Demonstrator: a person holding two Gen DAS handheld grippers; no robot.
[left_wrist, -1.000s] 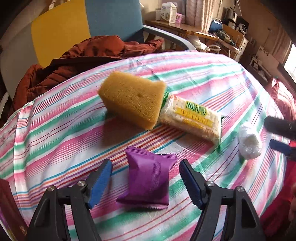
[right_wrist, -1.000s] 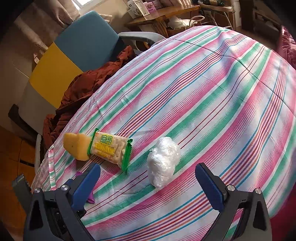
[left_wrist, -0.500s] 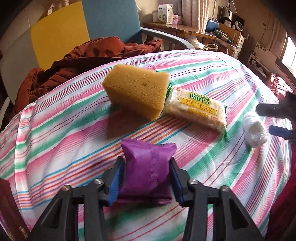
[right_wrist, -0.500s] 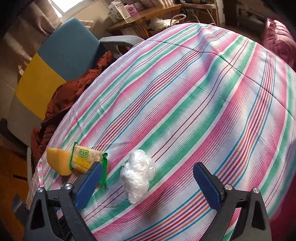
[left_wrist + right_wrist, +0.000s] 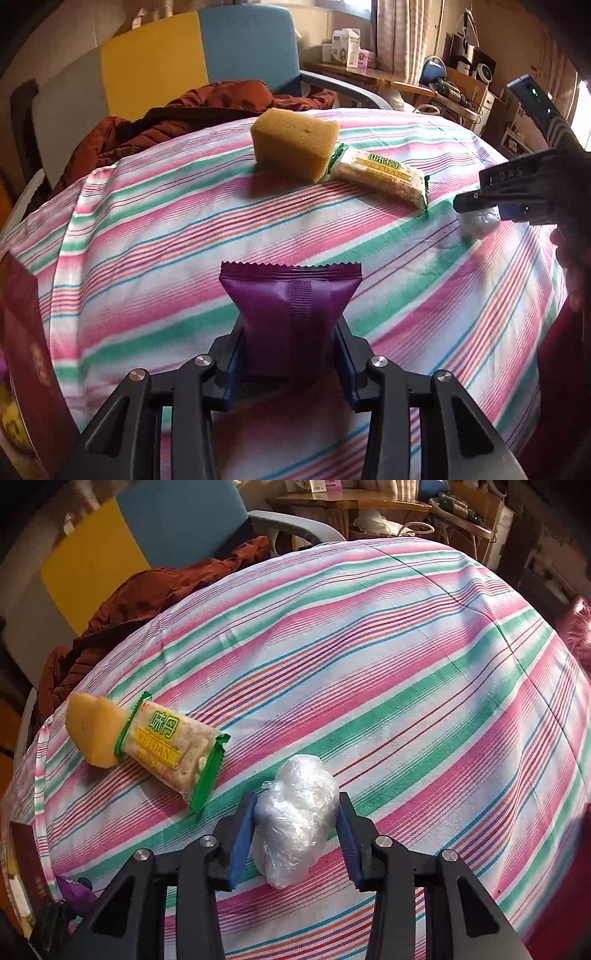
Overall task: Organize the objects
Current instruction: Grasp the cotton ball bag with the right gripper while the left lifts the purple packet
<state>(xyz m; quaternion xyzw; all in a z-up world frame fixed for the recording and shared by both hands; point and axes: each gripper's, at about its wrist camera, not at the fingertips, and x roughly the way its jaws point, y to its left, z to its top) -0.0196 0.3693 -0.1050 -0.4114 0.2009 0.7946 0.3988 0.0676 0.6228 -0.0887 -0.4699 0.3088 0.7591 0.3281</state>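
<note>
- Over the striped cloth [image 5: 155,236], our left gripper [image 5: 290,354] pinches the purple packet [image 5: 290,310], lifted clear.
- Our right gripper [image 5: 295,834] is closing, pads pressing the plastic-wrapped bundle [image 5: 295,819] lying beside the cracker pack [image 5: 173,746].

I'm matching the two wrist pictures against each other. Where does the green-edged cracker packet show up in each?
Left wrist: cracker packet upper right of centre, touching the yellow sponge.
Right wrist: packet at left, sponge behind its far end.
Shared landmark: the yellow sponge.

Right gripper [image 5: 295,834], jaws closing, around a clear plastic-wrapped bundle [image 5: 295,819] on striped cloth [image 5: 406,686]
</note>
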